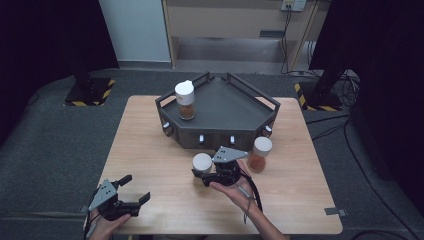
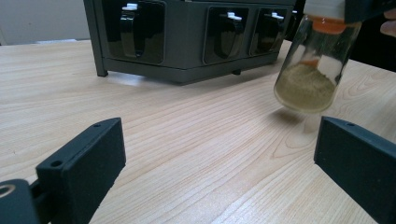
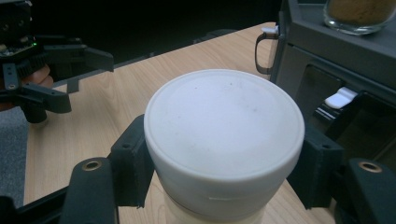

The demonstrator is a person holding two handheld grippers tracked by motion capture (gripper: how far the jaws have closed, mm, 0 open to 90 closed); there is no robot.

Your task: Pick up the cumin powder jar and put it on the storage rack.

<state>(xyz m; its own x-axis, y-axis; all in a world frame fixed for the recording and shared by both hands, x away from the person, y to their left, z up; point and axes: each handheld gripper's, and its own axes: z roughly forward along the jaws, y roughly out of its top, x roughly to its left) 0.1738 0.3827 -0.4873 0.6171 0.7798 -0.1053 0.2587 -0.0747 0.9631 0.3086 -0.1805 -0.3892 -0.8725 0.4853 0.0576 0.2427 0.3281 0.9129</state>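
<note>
I see a pale wooden table (image 1: pixel 150 150) on grey carpet, dark curtains either side. Three white-capped spice jars: one on the dark rack (image 1: pixel 220 107), one standing near its front (image 1: pixel 259 154), one jar (image 3: pixel 224 140) clamped by its cap in my right gripper (image 1: pixel 202 175), lifted and tilted in the left gripper view. My left gripper (image 1: pixel 137 189) rests with jaws wide apart.

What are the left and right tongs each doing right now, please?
Left tongs: open, holding nothing, low over the table.
Right tongs: closed on the white cap of a spice jar.
</note>
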